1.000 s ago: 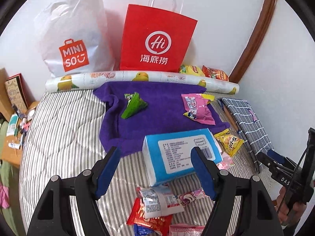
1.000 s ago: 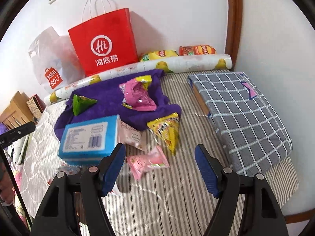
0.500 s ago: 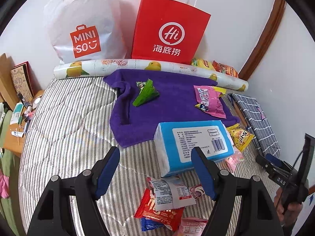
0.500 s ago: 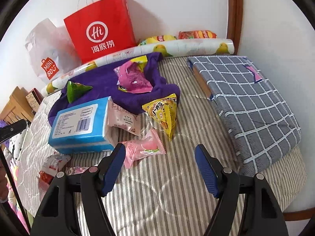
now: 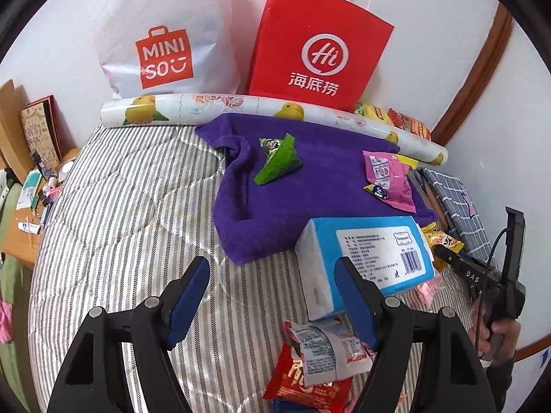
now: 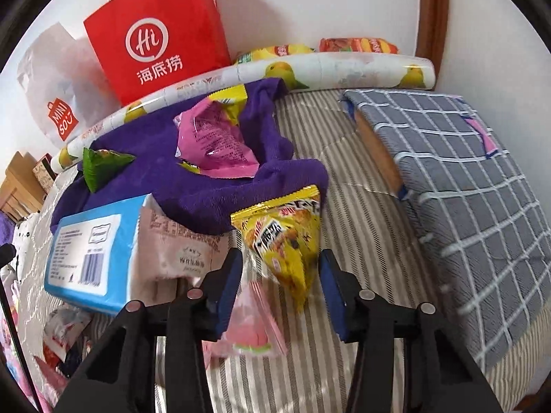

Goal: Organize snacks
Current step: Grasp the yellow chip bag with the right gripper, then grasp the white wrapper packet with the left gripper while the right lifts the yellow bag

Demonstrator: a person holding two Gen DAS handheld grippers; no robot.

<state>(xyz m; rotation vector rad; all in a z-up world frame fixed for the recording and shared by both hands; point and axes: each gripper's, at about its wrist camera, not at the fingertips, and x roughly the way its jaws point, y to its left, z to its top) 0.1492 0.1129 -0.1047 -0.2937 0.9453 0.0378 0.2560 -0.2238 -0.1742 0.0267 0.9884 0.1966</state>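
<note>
Your right hand-held gripper (image 6: 279, 284) has dropped toward the striped bed (image 6: 347, 158) since a second ago and now straddles the yellow triangular foil snack packet (image 6: 280, 237), which a moment back lay well ahead of the tips. Its jaws are closing, with the packet's lower half between the blue pads (image 6: 229, 282); I cannot tell whether they press on it yet. The small pink translucent sweet wrapper (image 6: 253, 327) lies just beneath and could get caught in the same pinch, so check what comes up.

Your left hand-held gripper (image 5: 272, 296) has also eased down and forward; it stands half-wide and empty over the bed, its right pad overlapping the blue-and-white tissue pack (image 5: 365, 254) in view, with the red and white crinkled snack packets (image 5: 316, 354) just below it.

Judging by this, the sorting is only starting: most snacks are scattered over the purple towel (image 5: 310, 192) and bed.
</note>
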